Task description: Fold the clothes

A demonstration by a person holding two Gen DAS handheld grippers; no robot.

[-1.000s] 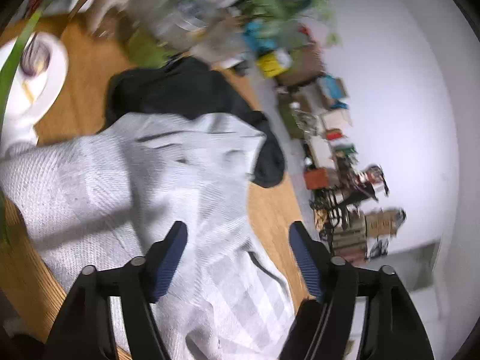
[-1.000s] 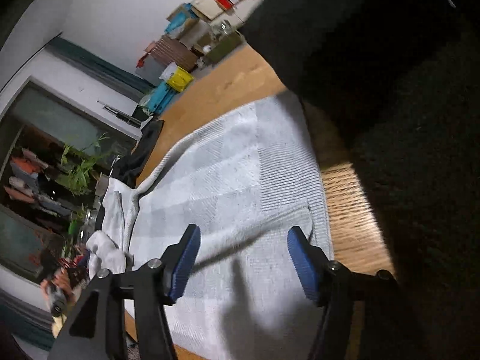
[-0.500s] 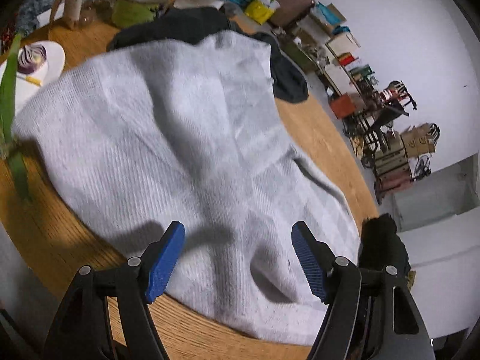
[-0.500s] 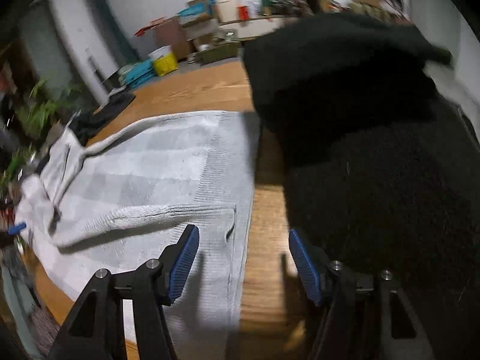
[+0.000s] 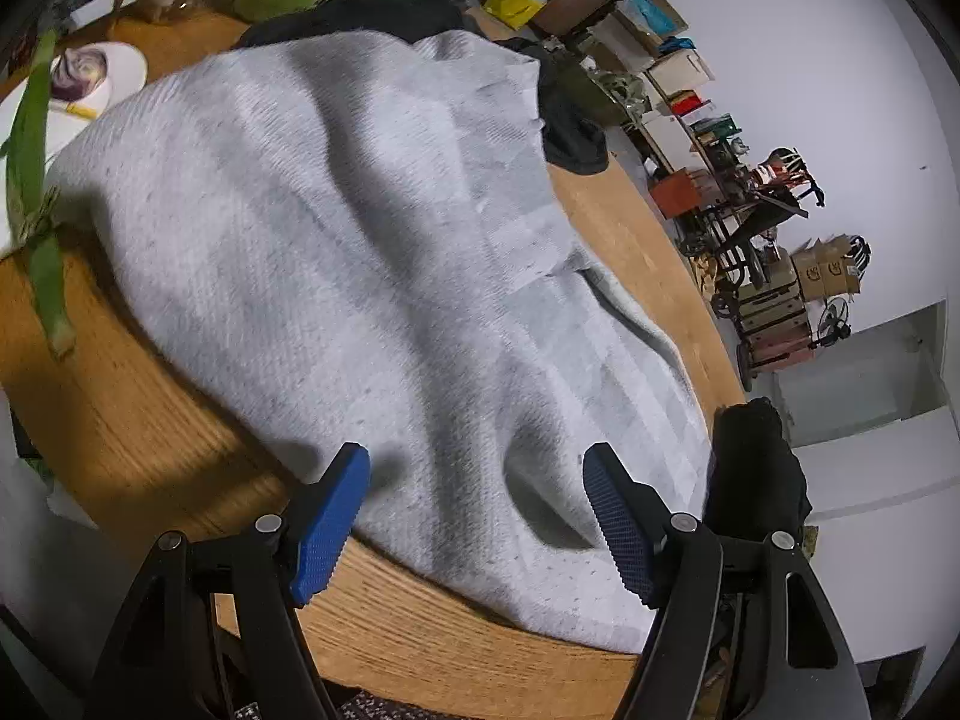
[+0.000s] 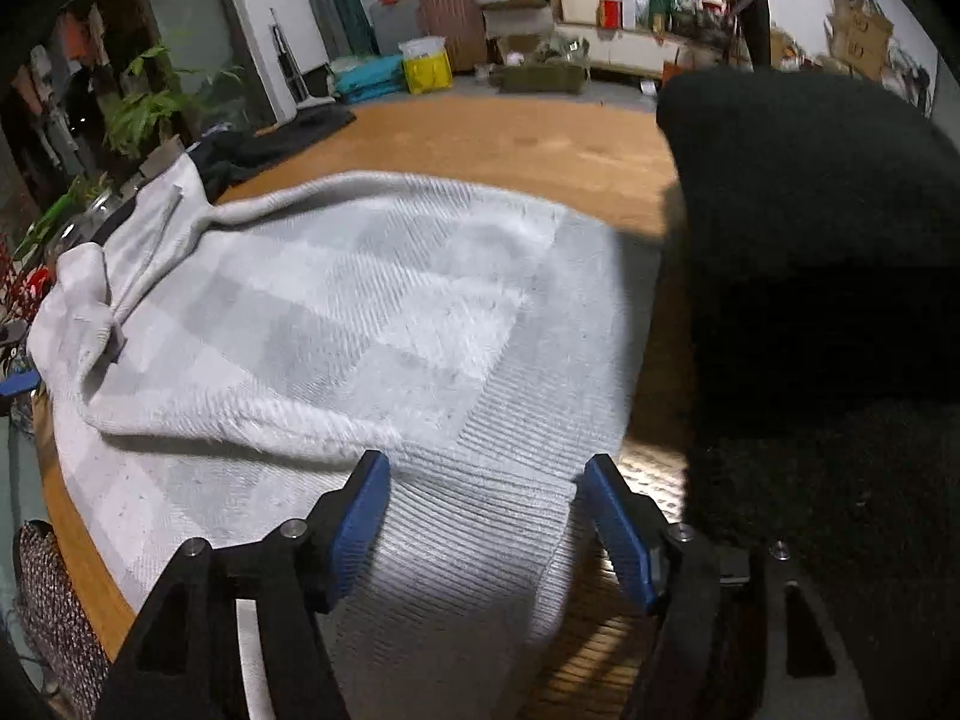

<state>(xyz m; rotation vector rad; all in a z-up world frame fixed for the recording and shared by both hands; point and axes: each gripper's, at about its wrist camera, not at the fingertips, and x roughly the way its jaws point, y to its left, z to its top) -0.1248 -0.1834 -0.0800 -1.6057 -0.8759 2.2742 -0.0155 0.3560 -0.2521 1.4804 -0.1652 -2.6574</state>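
Sweater: the grey sweater (image 5: 372, 252) lies spread out on the round wooden worktop (image 5: 120, 420). It covers most of the near part. It has light and dark grey squares and some soft bumps and folds.
Sweater edge: in the right view the ribbed hem (image 6: 480, 510) is at the near edge of the worktop, and a sleeve (image 6: 252, 420) lies folded across the body.
Left gripper: the left gripper (image 5: 474, 516) hangs over the near edge of the sweater. Its jaws are wide apart and hold nothing. The blue pads (image 5: 327, 525) do not press on the cloth.
Right gripper: the right gripper (image 6: 489, 525) is over the ribbed hem. Its jaws are opening. The hem is between them, but I cannot see the pads pinch it.
Black cloth: a big black cloth (image 6: 810, 252) is just to the right of the sweater. More black clothes (image 5: 384, 12) lie on the far side.
Plate: a white plate (image 5: 90, 78) sits far left on the worktop.
Leaf: a green leaf (image 5: 36, 192) pokes in on the left.
Room: boxes and clutter (image 6: 528, 30) stand along the far wall.
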